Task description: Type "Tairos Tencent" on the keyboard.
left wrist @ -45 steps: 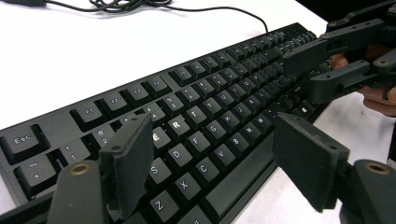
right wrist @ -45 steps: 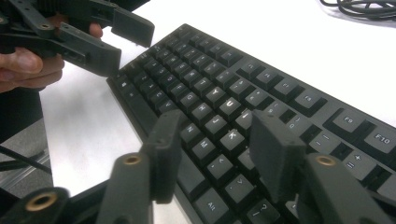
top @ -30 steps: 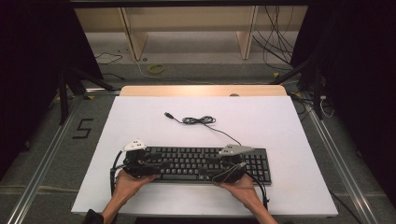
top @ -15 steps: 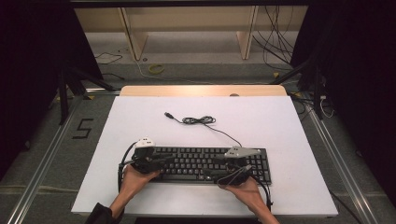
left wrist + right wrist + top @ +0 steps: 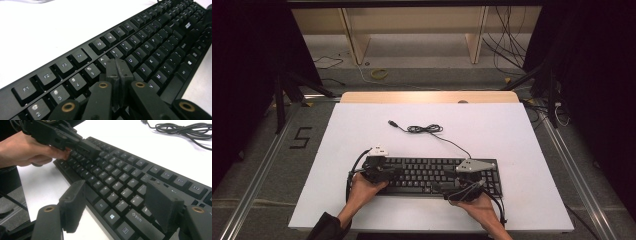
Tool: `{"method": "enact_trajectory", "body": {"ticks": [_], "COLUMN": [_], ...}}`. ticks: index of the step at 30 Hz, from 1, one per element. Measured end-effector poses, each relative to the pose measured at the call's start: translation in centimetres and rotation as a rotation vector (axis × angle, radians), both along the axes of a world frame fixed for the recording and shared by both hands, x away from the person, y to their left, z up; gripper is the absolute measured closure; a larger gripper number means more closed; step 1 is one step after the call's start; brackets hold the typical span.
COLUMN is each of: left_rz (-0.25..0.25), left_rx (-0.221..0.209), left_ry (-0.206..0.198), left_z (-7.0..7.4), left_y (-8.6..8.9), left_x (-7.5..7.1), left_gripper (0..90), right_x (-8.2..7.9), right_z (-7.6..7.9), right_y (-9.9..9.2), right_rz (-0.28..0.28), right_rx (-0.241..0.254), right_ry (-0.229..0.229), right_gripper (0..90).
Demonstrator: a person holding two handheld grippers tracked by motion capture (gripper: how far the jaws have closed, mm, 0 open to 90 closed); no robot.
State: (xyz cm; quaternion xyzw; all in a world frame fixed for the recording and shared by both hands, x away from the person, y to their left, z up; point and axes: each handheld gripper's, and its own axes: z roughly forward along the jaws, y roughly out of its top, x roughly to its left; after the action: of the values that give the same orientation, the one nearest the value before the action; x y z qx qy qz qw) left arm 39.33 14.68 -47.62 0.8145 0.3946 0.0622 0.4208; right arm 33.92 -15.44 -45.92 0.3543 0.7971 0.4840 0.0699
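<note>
High view has your claws creeping toward the desk's near edge since a second ago. Left claw (image 5: pixel 117 75), clenched empty, rests on the keyboard (image 5: pixel 432 175); right claw (image 5: pixel 117 207) hangs released over the shift key. Typing looks underway.

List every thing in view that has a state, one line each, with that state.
left gripper: jaws shut, empty, tips over the keyboard's left-hand keys.
right gripper: jaws open, empty, over the keyboard's right-hand part.
keyboard: flat on the white table, near its front edge.
keyboard cable: partly coiled behind the keyboard, plug end lying loose, unplugged.
</note>
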Motion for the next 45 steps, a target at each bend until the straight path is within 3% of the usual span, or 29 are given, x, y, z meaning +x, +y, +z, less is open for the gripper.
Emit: {"method": "enact_trajectory", "body": {"ticks": [9,19,28,33,45], "left_rz": [-0.001,0.006,0.010,0.019,-0.012], "left_rx": [0.032,0.019,-0.018,-0.054,-0.151], "left_ry": [0.015,0.022,0.035,0.039,0.004], "left_z": [-0.5,-0.4,0.1,0.4,1.2], "left_y": [-0.2,-0.1,0.3,0.4,1.1], "left_x": [0.2,0.2,0.0,-0.1,-0.9], "left_gripper": [89.1,88.7,64.8,55.2,37.3], "right_x": [-0.1,-0.2,-0.3,-0.3,-0.5], "right_z": [0.0,0.0,0.1,0.1,0.2], "right_y": [-0.1,-0.2,-0.6,-0.7,-1.2], "right_rz": [-0.003,-0.008,-0.016,-0.015,-0.019], "right_rx": [-0.005,-0.008,-0.003,-0.003,0.005], "right_ry": [-0.003,-0.005,-0.012,-0.015,-0.024], "right_gripper": [34.2,34.3,34.3,34.2,34.1]}}
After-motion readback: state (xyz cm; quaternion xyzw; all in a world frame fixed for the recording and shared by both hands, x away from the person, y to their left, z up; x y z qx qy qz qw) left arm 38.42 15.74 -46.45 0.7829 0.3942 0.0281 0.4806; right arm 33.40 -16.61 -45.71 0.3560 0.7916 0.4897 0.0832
